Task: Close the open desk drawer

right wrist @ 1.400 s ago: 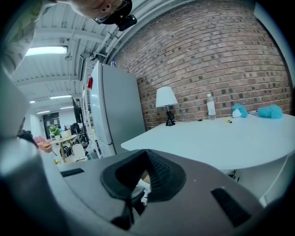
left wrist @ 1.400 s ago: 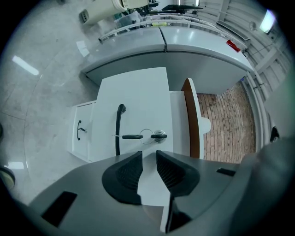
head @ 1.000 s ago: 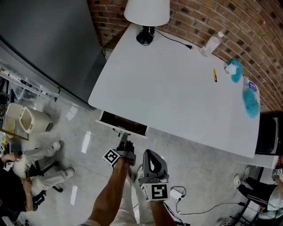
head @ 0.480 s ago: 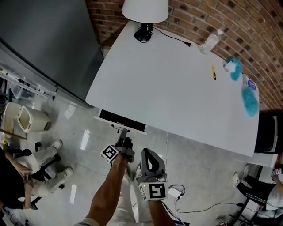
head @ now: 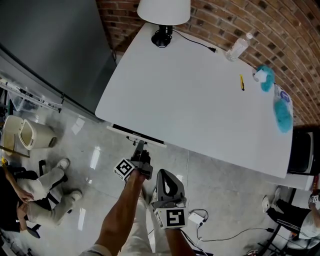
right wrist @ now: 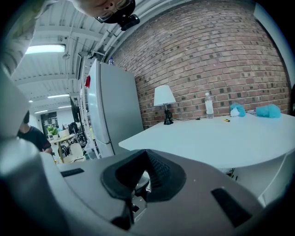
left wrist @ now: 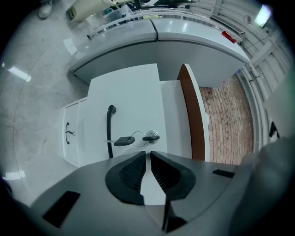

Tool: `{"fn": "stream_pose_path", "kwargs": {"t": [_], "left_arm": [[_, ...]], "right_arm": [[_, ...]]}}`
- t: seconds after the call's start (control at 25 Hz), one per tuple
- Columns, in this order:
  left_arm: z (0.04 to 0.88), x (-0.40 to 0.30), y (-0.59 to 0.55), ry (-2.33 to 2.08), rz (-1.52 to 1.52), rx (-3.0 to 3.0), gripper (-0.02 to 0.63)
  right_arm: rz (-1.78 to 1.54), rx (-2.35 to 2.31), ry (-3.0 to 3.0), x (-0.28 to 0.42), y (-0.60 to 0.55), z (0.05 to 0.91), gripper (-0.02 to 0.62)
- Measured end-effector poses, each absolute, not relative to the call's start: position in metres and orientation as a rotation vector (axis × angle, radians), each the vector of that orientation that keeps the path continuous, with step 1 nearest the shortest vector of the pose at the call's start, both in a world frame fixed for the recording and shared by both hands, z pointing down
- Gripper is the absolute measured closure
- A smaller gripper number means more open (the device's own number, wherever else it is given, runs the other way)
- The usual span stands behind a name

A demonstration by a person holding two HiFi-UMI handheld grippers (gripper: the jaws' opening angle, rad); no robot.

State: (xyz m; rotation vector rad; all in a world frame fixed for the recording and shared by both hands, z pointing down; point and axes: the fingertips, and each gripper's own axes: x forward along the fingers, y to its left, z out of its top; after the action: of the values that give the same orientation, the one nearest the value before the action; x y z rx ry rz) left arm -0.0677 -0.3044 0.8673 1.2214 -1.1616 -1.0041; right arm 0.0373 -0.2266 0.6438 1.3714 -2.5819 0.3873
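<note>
The white desk has its drawer almost flush under the near edge, with only a thin dark line showing. My left gripper is shut and its tips press on the drawer front. In the left gripper view the gripper faces the white drawer front, just right of the black handle and below the key hanging from the lock. My right gripper hangs back over the floor, shut on nothing, and in its own view it points toward the desk.
On the desk stand a lamp, a water bottle, a yellow pen and blue cloths. A grey fridge stands to the left. A seated person is at the lower left. Cables lie on the floor.
The drawer has slid in under the desk; its dark opening has shrunk to a thin line. My left gripper moved forward with it. The right gripper barely moved.
</note>
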Motion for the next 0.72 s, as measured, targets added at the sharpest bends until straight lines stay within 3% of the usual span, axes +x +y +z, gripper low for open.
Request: {"fn": "stream_pose_path", "kwargs": {"t": [0.72], "left_arm": [[0.871,-0.066,-0.353,-1.187,-0.915,1.285,0.592]], "right_arm": [[0.396,1.358,-2.581,0.036,-0.240,0.652,0.594]]}}
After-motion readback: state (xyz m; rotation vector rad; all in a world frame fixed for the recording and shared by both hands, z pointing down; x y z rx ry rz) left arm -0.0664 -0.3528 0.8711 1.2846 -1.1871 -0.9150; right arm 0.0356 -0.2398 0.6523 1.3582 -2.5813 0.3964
